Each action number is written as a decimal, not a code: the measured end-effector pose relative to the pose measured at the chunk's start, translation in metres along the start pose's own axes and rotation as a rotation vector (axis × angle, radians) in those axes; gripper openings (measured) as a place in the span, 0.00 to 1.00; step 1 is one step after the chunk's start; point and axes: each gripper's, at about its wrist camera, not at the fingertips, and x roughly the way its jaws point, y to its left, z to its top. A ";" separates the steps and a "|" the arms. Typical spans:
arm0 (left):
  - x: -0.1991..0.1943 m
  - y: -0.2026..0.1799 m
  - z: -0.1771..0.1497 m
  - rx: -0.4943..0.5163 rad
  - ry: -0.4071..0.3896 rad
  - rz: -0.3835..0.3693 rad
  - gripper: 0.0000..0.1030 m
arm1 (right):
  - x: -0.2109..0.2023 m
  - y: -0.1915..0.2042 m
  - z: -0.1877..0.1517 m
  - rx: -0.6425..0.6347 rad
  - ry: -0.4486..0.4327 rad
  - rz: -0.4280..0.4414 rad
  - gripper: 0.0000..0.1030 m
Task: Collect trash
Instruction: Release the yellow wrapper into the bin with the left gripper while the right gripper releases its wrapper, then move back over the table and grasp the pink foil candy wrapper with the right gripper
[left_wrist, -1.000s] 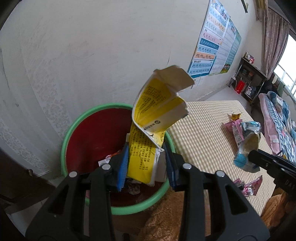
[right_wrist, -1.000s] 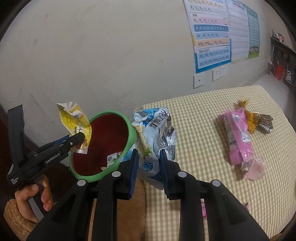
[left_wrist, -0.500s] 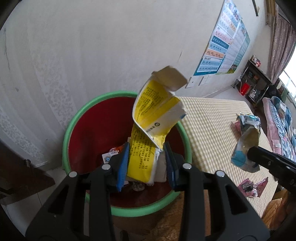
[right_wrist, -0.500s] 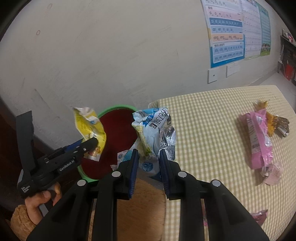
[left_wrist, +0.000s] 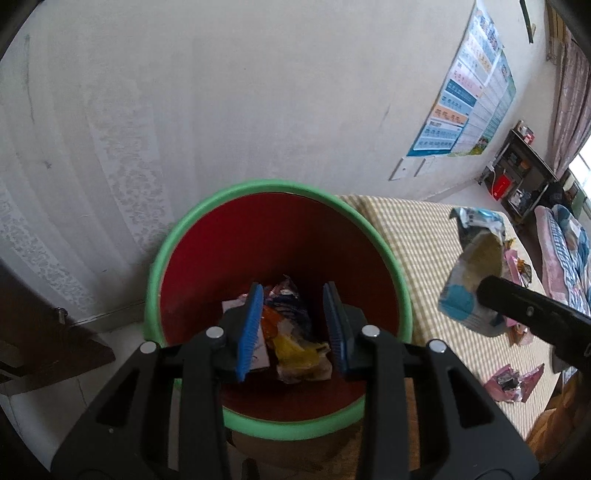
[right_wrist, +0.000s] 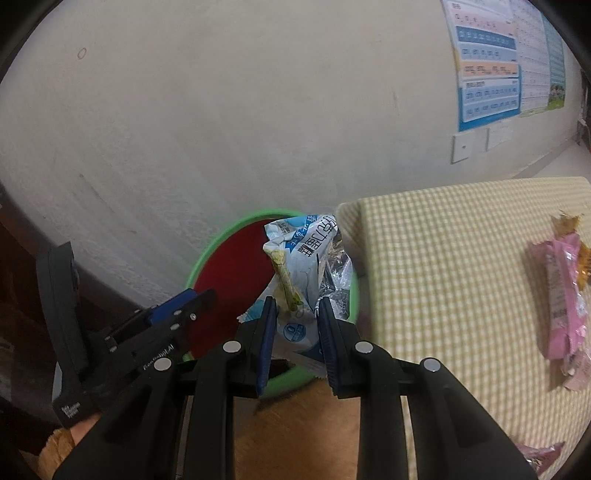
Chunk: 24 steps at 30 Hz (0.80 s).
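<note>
Bin (left_wrist: 207, 236), green-rimmed and red inside, now holds the yellow carton (left_wrist: 301, 356) among litter at its bottom, gone from the left gripper (left_wrist: 293, 326), so one piece is collected. That gripper hangs tilted down over the bin mouth, jaws narrowly apart, closing, empty. Right gripper (right_wrist: 295, 334), at 3 o'clock, pinches the blue-white wrapper (right_wrist: 306, 266) above the rim.
</note>
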 end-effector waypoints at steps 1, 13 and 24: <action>0.000 0.002 0.000 -0.006 -0.002 0.006 0.32 | 0.003 0.002 0.002 -0.005 0.002 0.004 0.23; -0.002 0.023 -0.003 -0.052 0.003 0.048 0.42 | 0.018 0.013 0.013 0.018 0.008 0.050 0.43; -0.010 0.001 -0.003 0.000 -0.001 0.027 0.46 | -0.042 -0.053 -0.019 0.042 -0.025 -0.076 0.51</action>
